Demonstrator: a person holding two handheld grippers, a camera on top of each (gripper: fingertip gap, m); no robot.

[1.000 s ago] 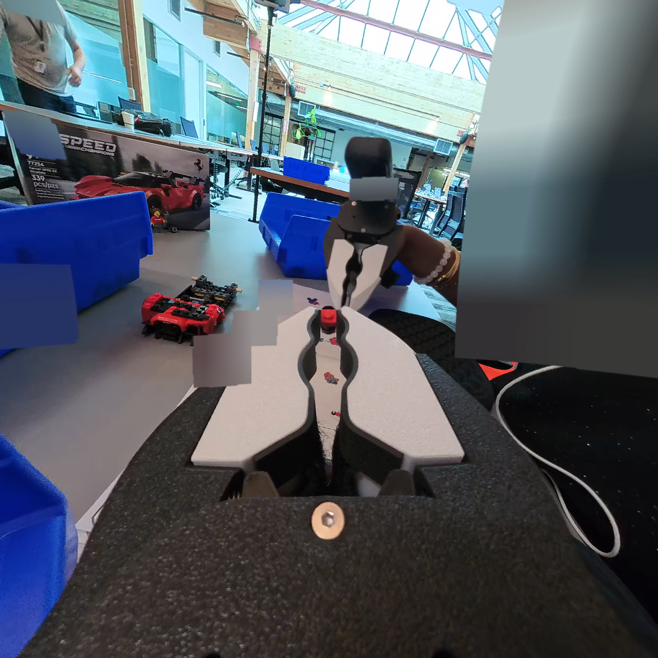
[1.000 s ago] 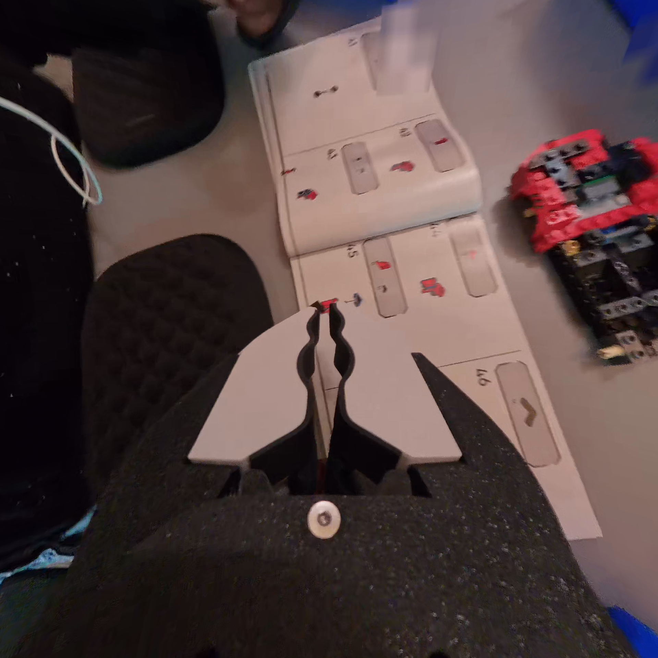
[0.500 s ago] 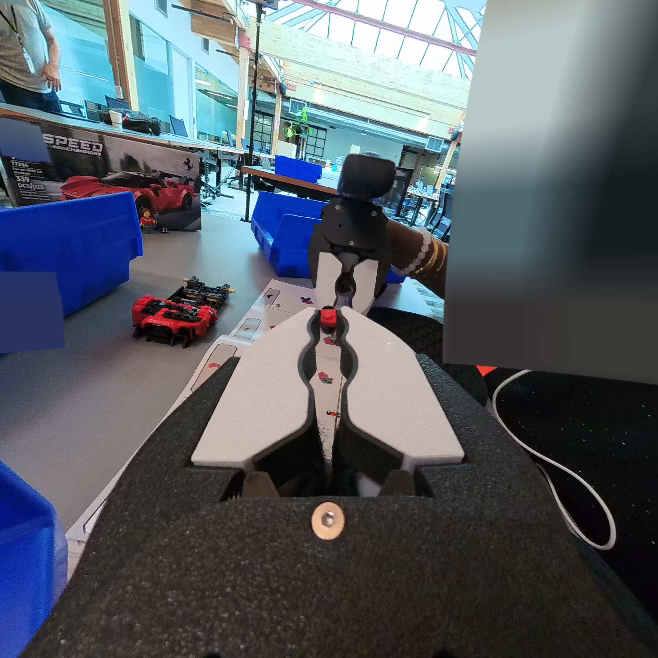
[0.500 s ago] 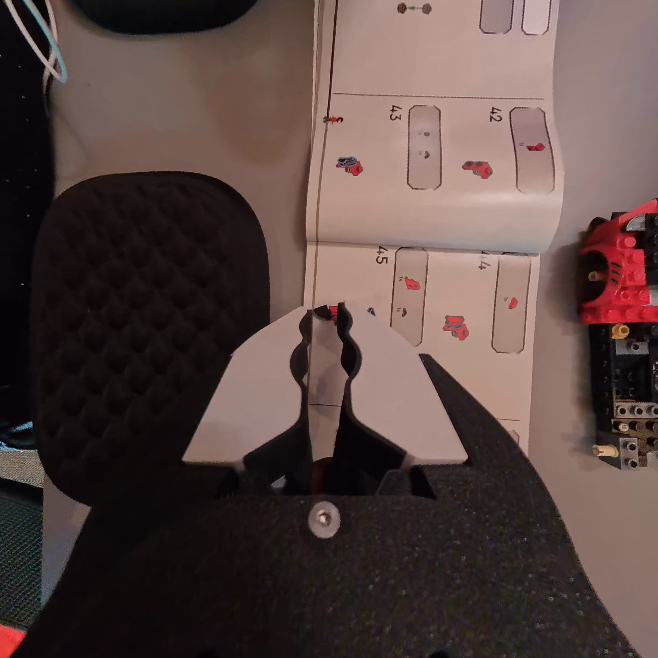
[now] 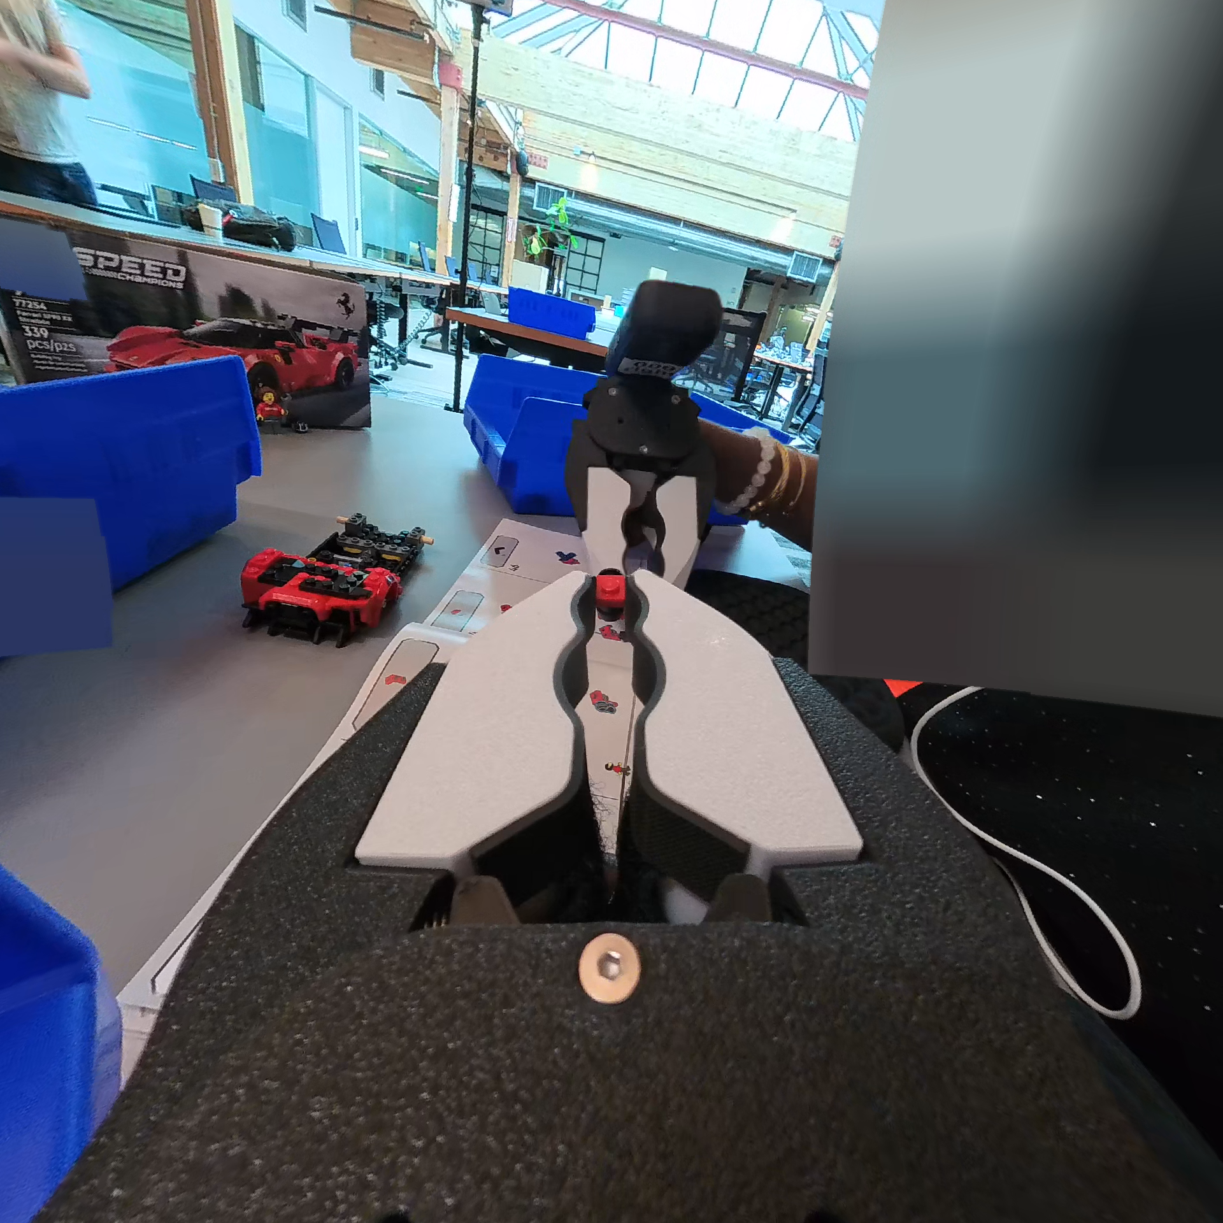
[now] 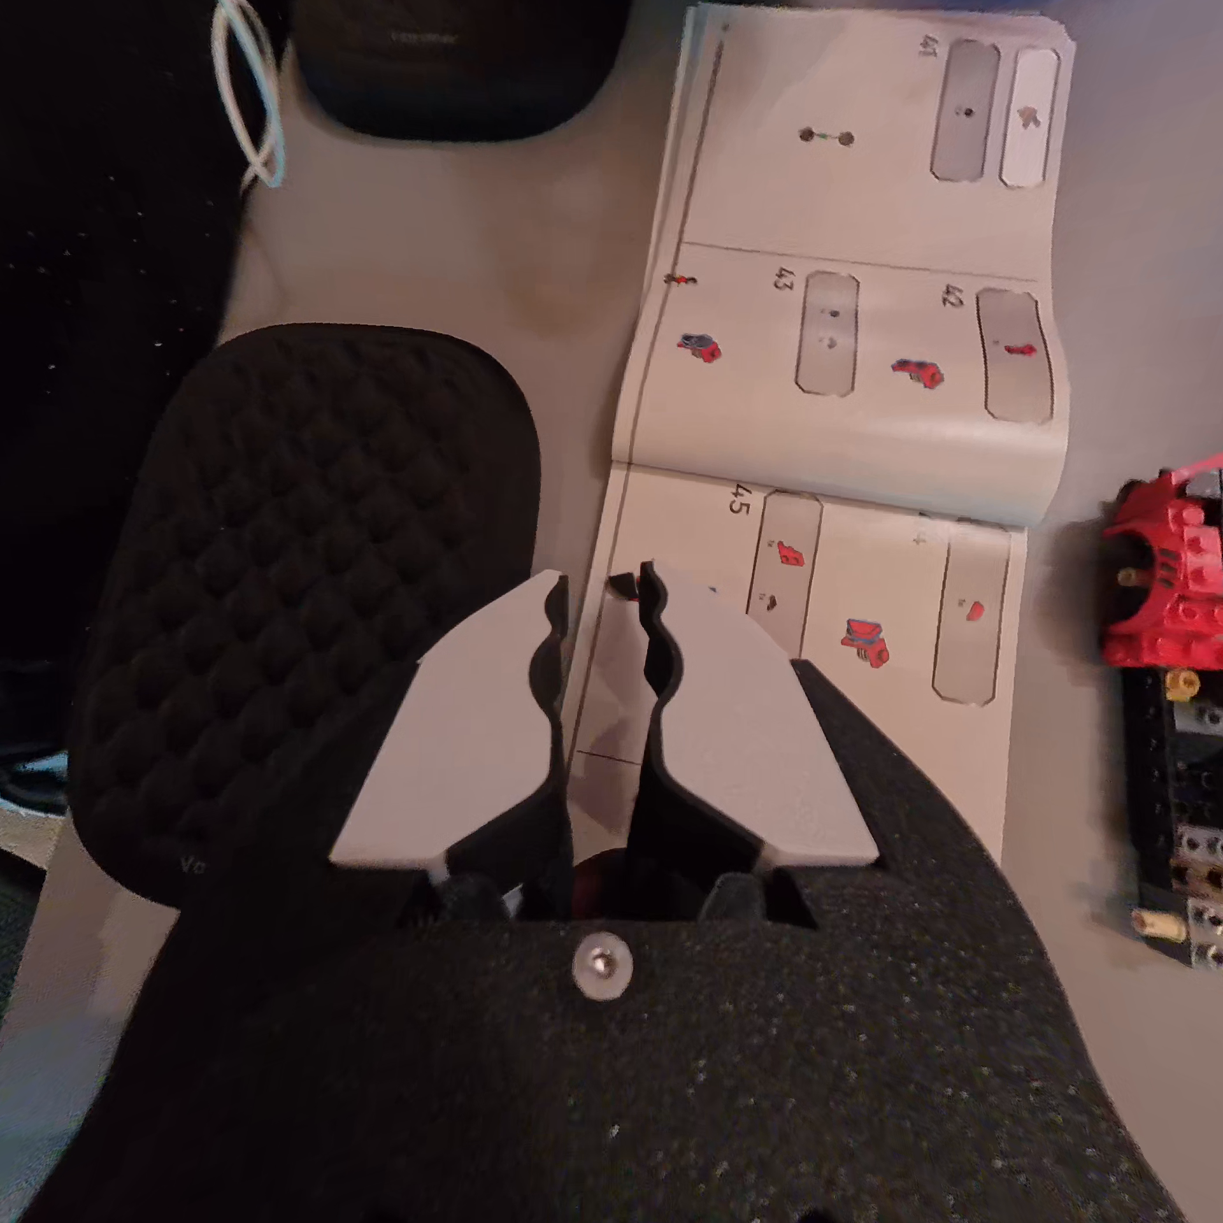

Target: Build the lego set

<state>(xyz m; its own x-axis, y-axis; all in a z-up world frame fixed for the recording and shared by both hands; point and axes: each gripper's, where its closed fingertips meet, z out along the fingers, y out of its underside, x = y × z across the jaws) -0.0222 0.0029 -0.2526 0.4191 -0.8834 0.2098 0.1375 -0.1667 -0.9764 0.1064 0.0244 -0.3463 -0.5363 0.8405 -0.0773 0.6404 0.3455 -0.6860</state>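
the left gripper [image 5: 609,588] is pinching a small red studded lego piece [image 5: 609,588]; the right gripper [image 6: 603,582] is hanging spread above the open paper instruction booklet [image 6: 854,423].

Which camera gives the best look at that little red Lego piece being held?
The left wrist view: the small red studded Lego piece sits sharp and well lit, pinched at the left tongs' tips. The right wrist view shows only a dark, blurred sliver of it.

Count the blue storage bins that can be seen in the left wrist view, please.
4: one far left beside the box, one at the bottom-left corner, two nested behind the right gripper and. Others may be hidden.
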